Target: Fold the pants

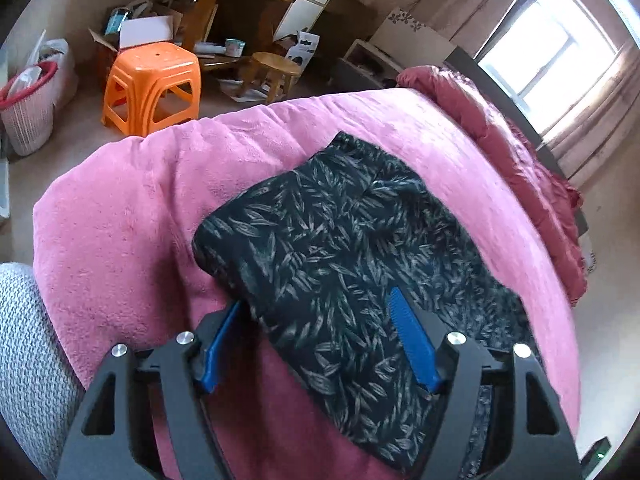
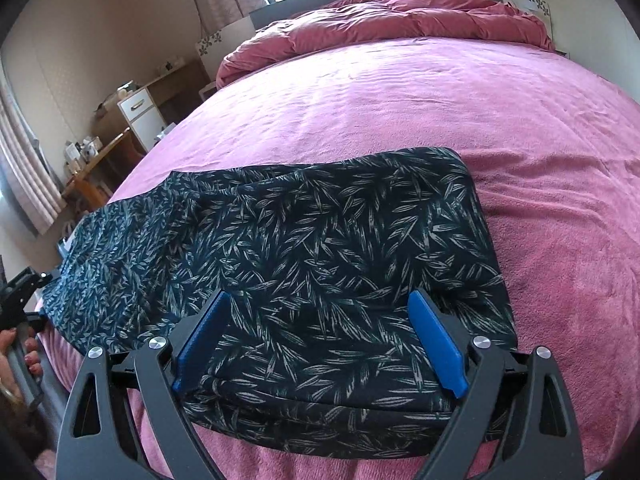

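The pants (image 1: 340, 264) are black with a grey leaf print and lie folded on the pink bed cover (image 1: 120, 216). In the left wrist view my left gripper (image 1: 316, 304) is open over the pants' near edge, with one blue pad (image 1: 218, 344) off the fabric and the other pad (image 1: 412, 340) above it. In the right wrist view my right gripper (image 2: 318, 300) is open above the folded end of the pants (image 2: 320, 240), holding nothing. The left gripper (image 2: 20, 292) shows at the far left edge there, by the pants' other end.
A crumpled red duvet (image 2: 400, 16) lies at the head of the bed. An orange plastic stool (image 1: 154, 88), a small wooden stool (image 1: 276, 72), a laundry basket (image 1: 30, 108) and boxes stand on the floor beyond the bed. A grey knit cloth (image 1: 28, 352) sits at the left.
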{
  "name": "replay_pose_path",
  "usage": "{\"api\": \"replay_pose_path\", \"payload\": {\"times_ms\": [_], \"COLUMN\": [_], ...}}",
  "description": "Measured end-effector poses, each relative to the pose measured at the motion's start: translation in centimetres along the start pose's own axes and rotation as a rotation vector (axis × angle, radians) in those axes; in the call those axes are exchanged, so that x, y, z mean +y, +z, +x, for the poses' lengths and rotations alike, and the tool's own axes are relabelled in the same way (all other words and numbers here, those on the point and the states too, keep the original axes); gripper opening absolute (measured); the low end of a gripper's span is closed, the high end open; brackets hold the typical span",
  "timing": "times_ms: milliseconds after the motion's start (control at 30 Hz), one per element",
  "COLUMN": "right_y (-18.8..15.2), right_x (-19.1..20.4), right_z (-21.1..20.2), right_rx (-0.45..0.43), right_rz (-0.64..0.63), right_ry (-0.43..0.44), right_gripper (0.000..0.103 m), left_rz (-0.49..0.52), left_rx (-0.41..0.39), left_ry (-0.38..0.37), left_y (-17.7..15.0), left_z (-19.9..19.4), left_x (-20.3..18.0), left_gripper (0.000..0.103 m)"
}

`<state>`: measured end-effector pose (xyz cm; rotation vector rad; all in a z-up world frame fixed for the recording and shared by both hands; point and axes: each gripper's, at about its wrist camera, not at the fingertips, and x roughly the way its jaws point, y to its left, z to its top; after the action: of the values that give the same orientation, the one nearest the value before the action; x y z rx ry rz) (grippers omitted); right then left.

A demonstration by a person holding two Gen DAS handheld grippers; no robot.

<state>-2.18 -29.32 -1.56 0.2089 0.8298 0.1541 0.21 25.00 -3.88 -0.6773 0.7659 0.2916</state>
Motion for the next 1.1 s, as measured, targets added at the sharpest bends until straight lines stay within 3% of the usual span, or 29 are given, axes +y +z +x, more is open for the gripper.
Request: {"api": "replay_pose_path", "payload": {"times_ms": [33,100,167,267,300,367,500,667,933,1100], "right_y": [0.0,0.0,0.0,0.0,0.0,-0.1,-0.1,0.3,0.6,0.7], "right_x": [0.0,0.0,0.0,0.1,0.1,0.2,0.2,-1.3,-4.8,-4.5], "right_z": [0.0,0.0,0.0,0.1,0.1,0.1,0.1,-0.8,-3.1,-3.3], "right_rx": [0.0,0.0,0.0,0.001,0.001,0.001,-0.001,-0.044,-0.17,-0.169], "right_rz": [0.0,-0.001,0.001,-0.001,-0.003,-0.004,0.011,0.111,0.339,0.32], "right_ry": [-0.001,-0.001,0.001,-0.003,-0.004,-0.006,0.004,0.076,0.309,0.326], "right_gripper": [0.089,0.089,0.089,0.089,0.089,0.089,0.089,0.089,0.089,0.089], "left_rz": [0.004,0.015,-0.031,-0.066,-0.048,-0.025,-0.021,0.102,0.479,0.701], "left_rx": [-0.002,0.002,0.022,0.026,0.023,0.019,-0.034,-0.133,-0.238,-0.181], "left_ry": [0.011,0.035,0.028,0.023,0.025,0.019,0.0,-0.072,-0.225,-0.324], "left_y": [0.1,0.5,1.1,1.4,1.4,1.3,1.5,1.0,-3.4,-9.1], "left_z": [0.2,0.7,1.6,2.2,2.4,2.4,0.6,-3.1,-8.1,-8.3], "left_x": [-0.3,-0.7,-0.4,-0.2,-0.5,-1.0,-2.0,-6.1,-16.8,-23.2], "left_gripper": [0.07,0.049,0.038,0.026,0.019,0.014,0.012,0.012,0.012,0.012]}}
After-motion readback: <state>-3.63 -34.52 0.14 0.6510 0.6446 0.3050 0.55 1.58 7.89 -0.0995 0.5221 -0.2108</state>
